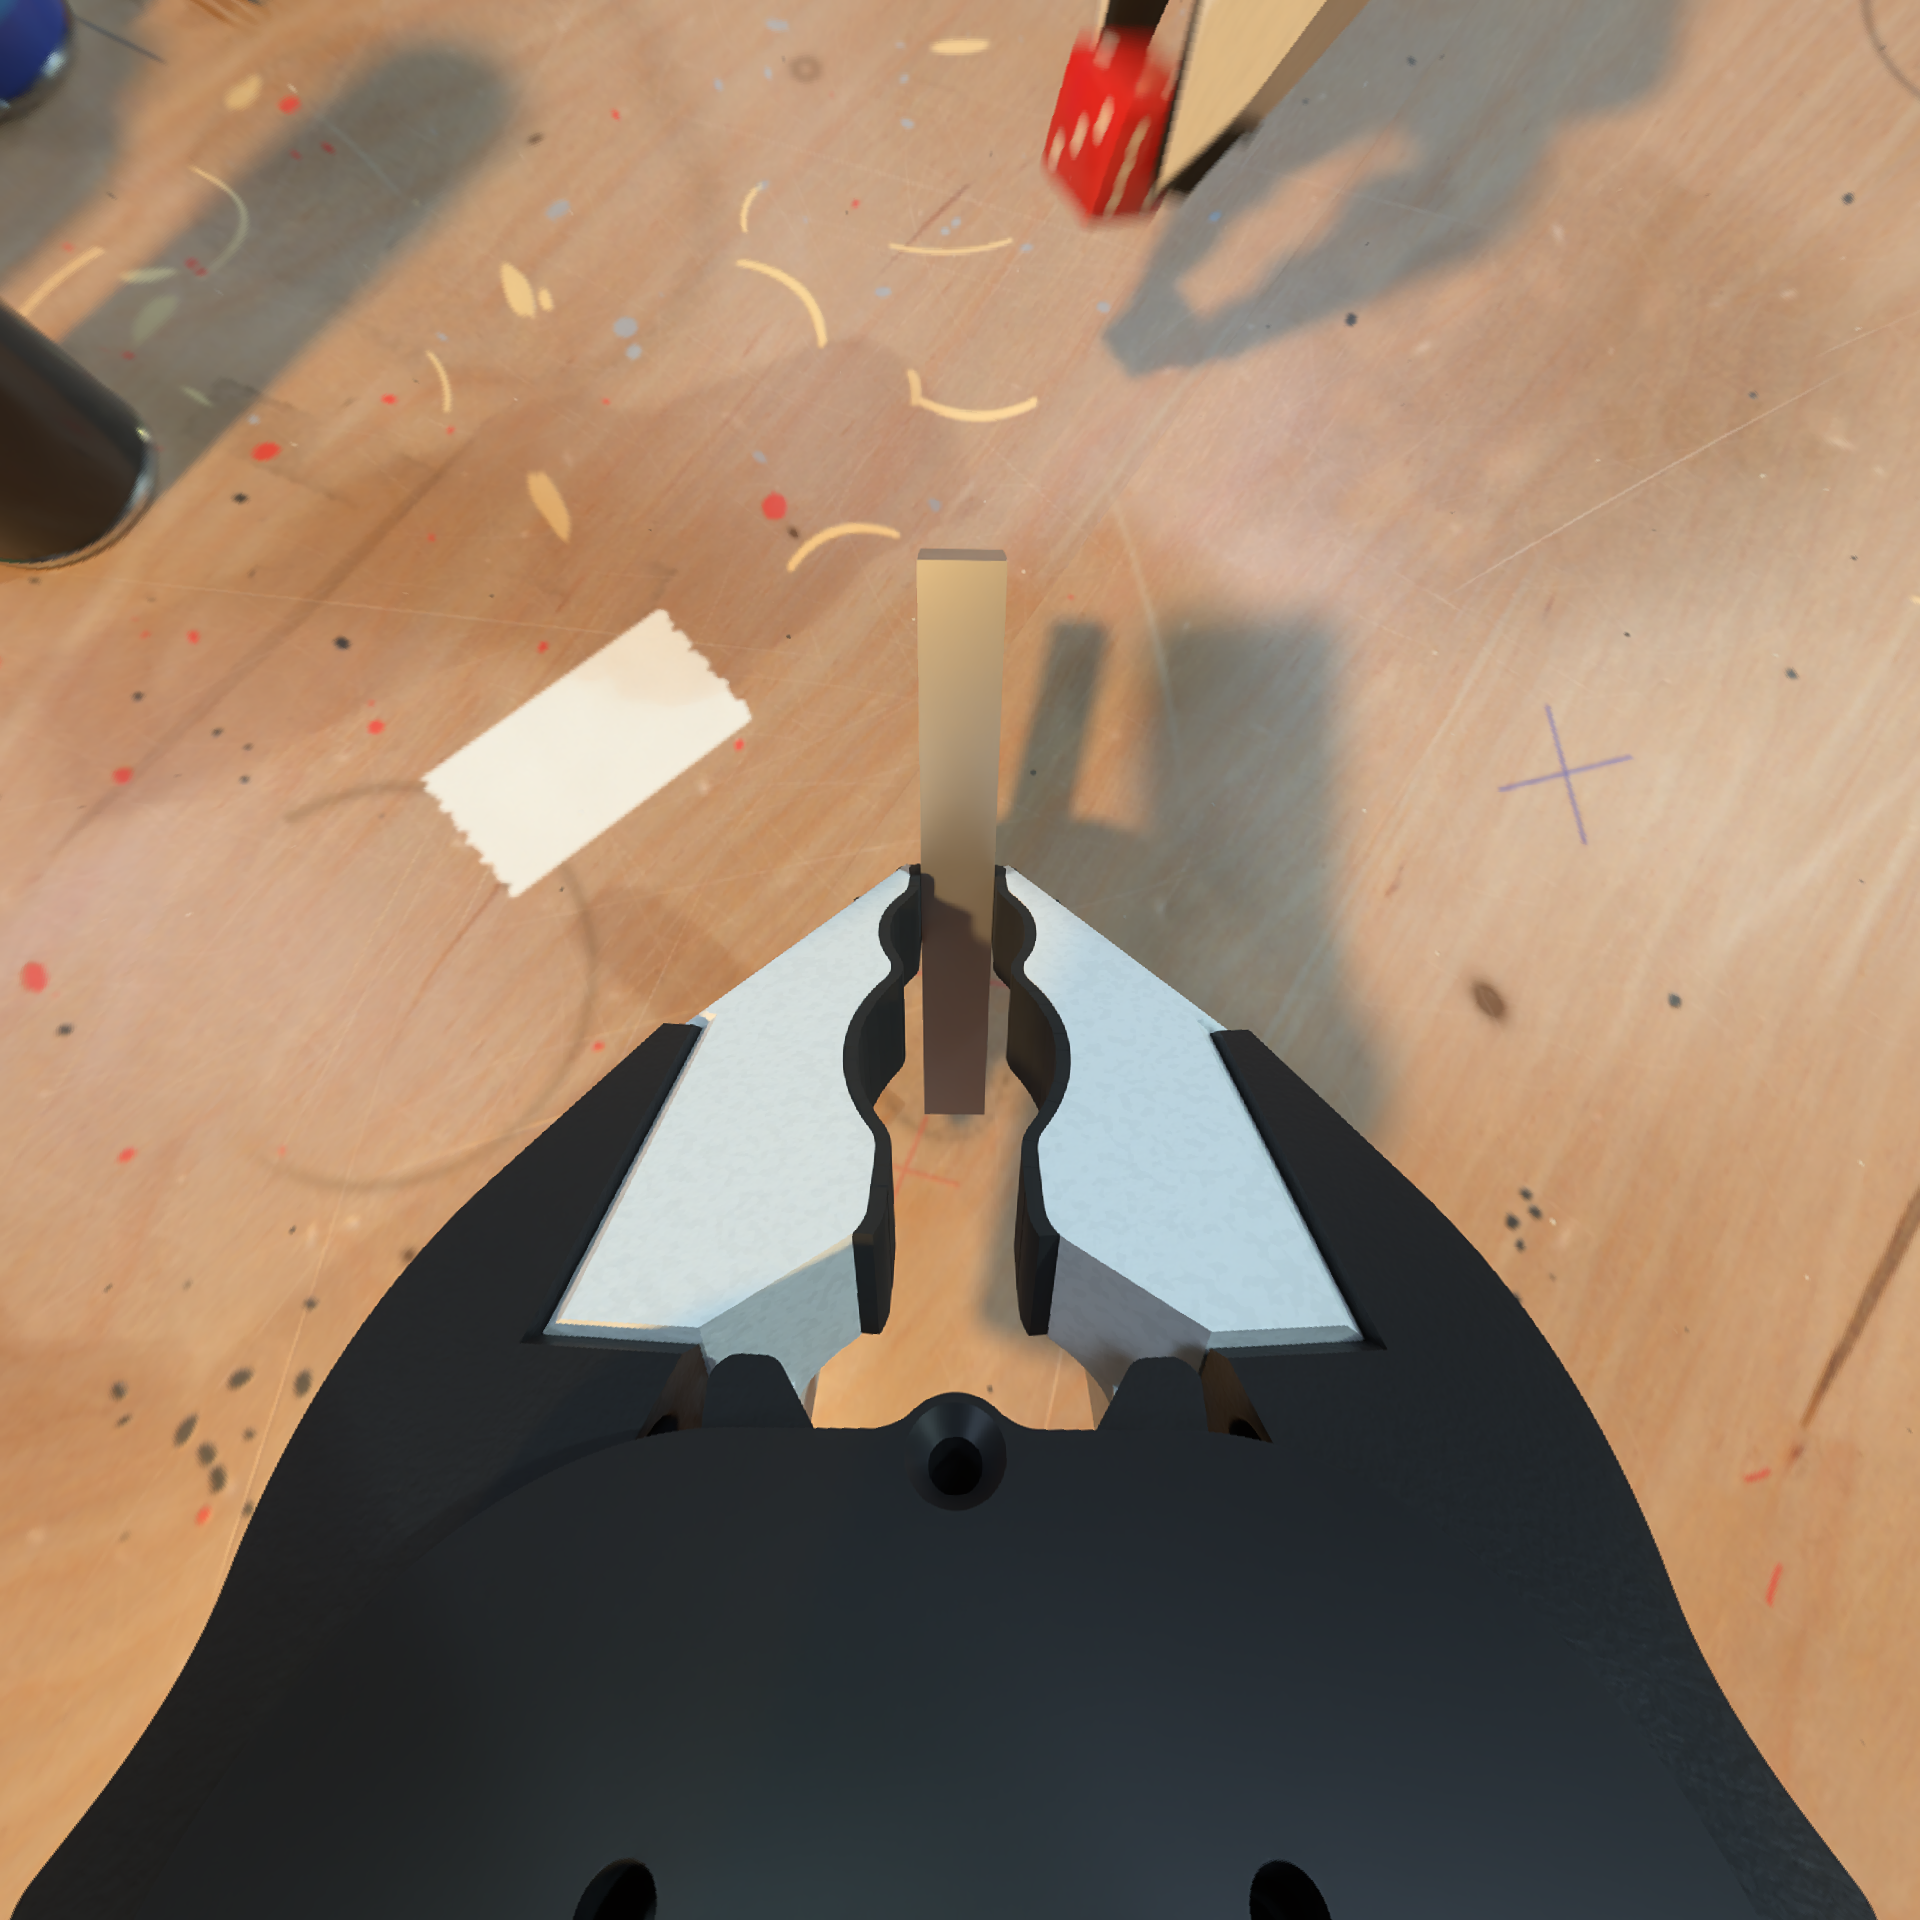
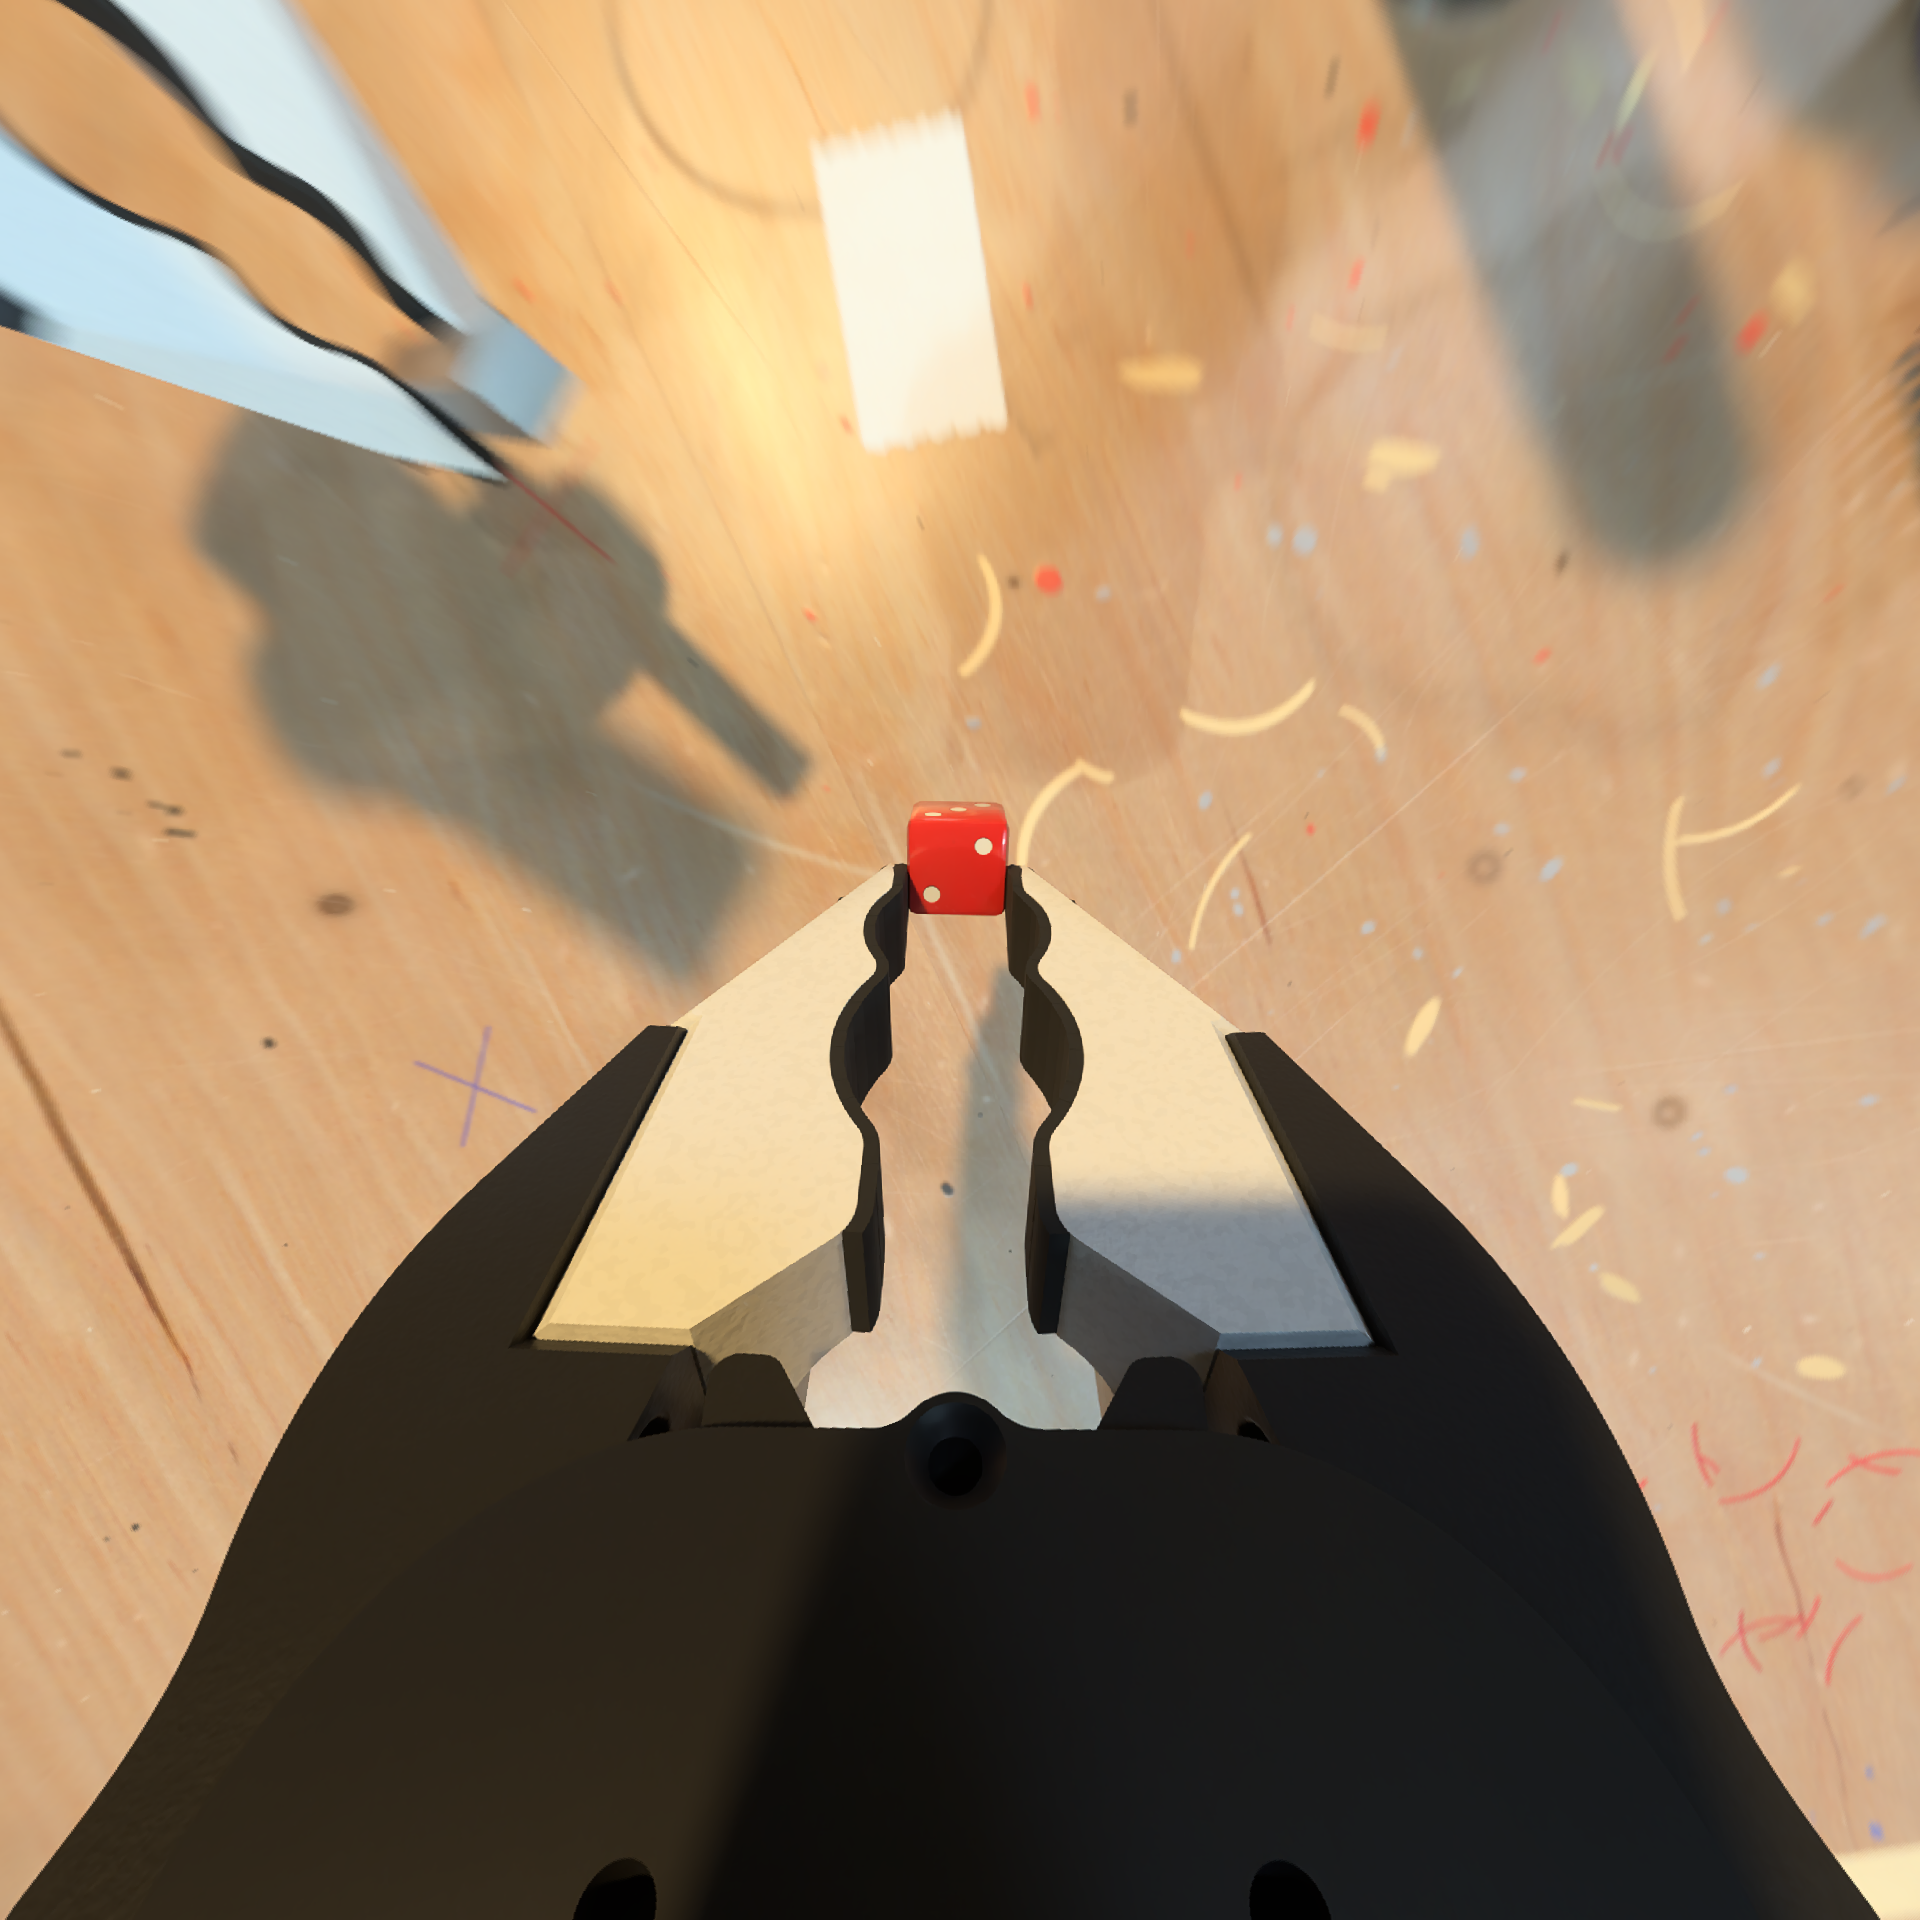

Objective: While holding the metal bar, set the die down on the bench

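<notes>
My left gripper [image 1: 958,883] is shut on a flat metal bar [image 1: 961,717] that sticks forward past the fingertips, held above the wooden bench [image 1: 1455,520]. My right gripper [image 2: 956,883] is shut on a red die [image 2: 957,857] with white pips, pinched at the very fingertips above the bench [image 2: 312,1143]. In the left wrist view the die [image 1: 1107,140] shows at the top, blurred, between the right gripper's fingers [image 1: 1236,83]. In the right wrist view the left gripper's fingers [image 2: 208,270] and the bar's end [image 2: 509,379] show at the upper left.
A torn strip of white tape [image 1: 587,753] lies on the bench left of the bar; it also shows in the right wrist view [image 2: 914,281]. A dark cylindrical object [image 1: 62,457] and a blue object [image 1: 26,47] stand at the left edge. Wood shavings and paint specks scatter the bench.
</notes>
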